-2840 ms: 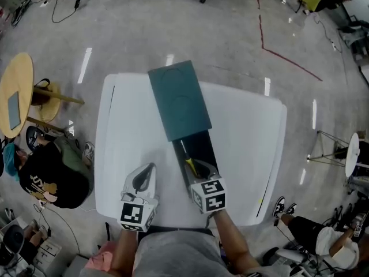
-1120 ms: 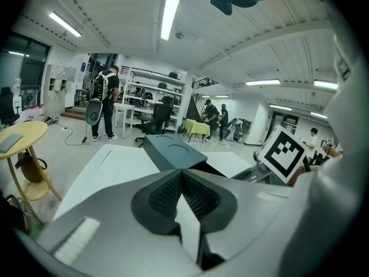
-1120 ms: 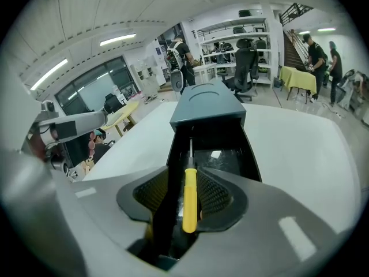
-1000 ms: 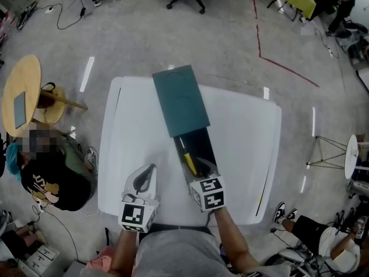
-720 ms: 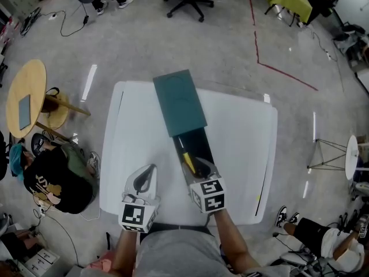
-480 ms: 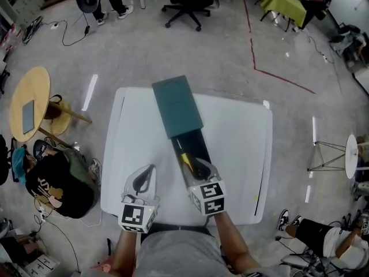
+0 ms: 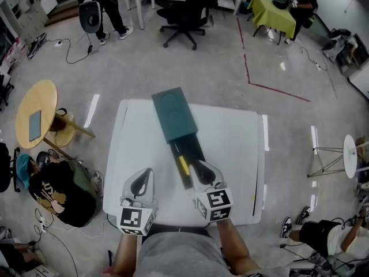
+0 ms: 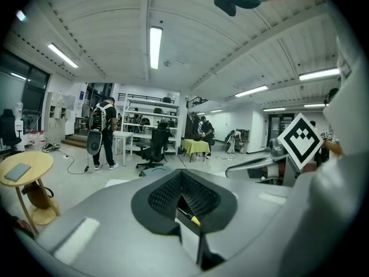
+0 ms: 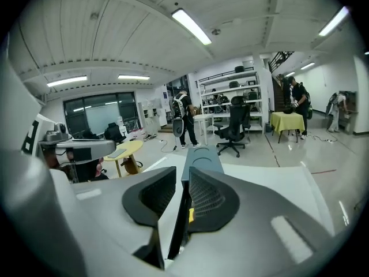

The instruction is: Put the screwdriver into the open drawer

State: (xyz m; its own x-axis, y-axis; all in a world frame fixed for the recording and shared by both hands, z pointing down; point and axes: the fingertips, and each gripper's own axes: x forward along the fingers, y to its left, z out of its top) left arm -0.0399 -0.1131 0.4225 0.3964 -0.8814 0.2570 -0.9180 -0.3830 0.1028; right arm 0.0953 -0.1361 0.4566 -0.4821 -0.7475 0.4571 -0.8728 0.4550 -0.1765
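Observation:
A dark teal cabinet (image 7: 173, 114) stands on the white table (image 7: 230, 143), its drawer (image 7: 193, 154) pulled out toward me. The screwdriver (image 7: 183, 165), with a yellow handle, lies inside the drawer. My right gripper (image 7: 202, 167) hovers over the drawer's near end; its jaws are closing with nothing between them. In the right gripper view the gripper (image 9: 183, 175) shows a narrow gap, and the screwdriver (image 9: 191, 214) lies beyond it. My left gripper (image 7: 147, 175) hangs left of the drawer, shut and empty. The left gripper view shows the gripper (image 8: 181, 175) and the screwdriver (image 8: 195, 219) past it.
A round wooden side table (image 7: 36, 105) and a seated person in black (image 7: 57, 183) are left of the table. An office chair (image 7: 181, 16) stands beyond it, with a green-covered table (image 7: 271, 10) further back. A red tape line (image 7: 271, 88) marks the floor.
Both grippers have risen away from the table and the table looks smaller and farther. The right gripper's jaws have narrowed. The screwdriver stays in the drawer.

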